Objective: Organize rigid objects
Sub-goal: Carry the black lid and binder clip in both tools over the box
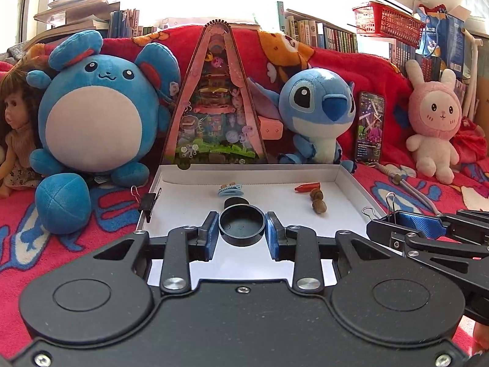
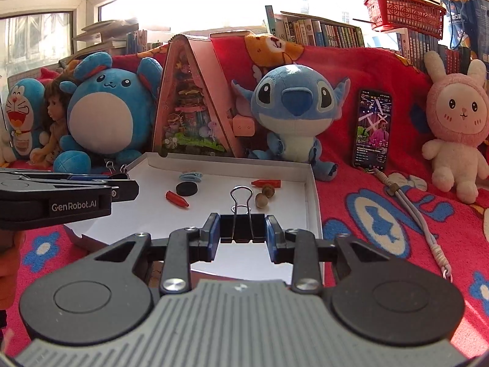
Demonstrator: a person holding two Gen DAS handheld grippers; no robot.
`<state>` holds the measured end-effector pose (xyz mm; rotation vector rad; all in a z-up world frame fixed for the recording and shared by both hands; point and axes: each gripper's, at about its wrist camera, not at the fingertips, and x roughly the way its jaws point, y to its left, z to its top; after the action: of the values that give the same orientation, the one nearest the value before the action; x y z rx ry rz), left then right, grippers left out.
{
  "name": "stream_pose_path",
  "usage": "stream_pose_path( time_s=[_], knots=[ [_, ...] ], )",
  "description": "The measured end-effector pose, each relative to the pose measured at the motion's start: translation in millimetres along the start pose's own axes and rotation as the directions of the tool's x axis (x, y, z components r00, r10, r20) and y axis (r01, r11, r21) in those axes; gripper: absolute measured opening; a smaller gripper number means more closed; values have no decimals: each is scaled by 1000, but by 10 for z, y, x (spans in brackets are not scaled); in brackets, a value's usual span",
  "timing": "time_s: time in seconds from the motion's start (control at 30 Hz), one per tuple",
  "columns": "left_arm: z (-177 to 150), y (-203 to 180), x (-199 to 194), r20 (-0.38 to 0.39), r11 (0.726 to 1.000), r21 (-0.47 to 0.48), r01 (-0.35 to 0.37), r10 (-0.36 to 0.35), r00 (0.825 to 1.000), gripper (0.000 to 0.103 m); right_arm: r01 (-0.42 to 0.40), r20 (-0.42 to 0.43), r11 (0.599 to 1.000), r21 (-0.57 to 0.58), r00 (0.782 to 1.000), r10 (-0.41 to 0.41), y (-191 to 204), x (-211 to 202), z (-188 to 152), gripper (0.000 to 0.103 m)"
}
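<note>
- Left wrist view: the left gripper (image 1: 242, 231) is clamped on a black cap (image 1: 241, 225), its blue pads pressing either side; the cap hangs above the near part of the white tray (image 1: 351, 183).
- A second black disc (image 1: 234, 203) sits just behind the cap, mostly hidden by it.
- On the tray floor lie a blue clip (image 1: 230, 189), a red crayon (image 1: 307, 187) and two nuts (image 1: 318, 201) touching each other.
- A binder clip (image 1: 148, 202) grips the tray's left wall; another (image 1: 392, 206) shows at the right wall, half covered by the right gripper (image 1: 428, 229), which the frame edge cuts off.
- Right wrist view: the right gripper (image 2: 242, 229) is closed on a binder clip (image 2: 242, 224) by its black body — wire handles upright — over the tray (image 2: 313, 195).
- Here the disc (image 2: 186, 188) shows whole, with a second crayon (image 2: 176, 198) just beside it — a piece the other view hides.
- The left gripper (image 2: 91, 191) enters from the left; its tips and the cap cannot be made out.
</note>
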<state>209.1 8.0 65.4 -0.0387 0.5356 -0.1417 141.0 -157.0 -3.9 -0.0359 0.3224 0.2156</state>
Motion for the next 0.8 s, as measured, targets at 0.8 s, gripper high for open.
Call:
stream_pose_path(
  time_s=[0.8],
  knots=[
    [-80, 71, 934, -152, 996, -82, -33, 20, 988, 31, 51, -145, 987, 154, 989, -29, -257, 1042, 43, 37]
  ],
)
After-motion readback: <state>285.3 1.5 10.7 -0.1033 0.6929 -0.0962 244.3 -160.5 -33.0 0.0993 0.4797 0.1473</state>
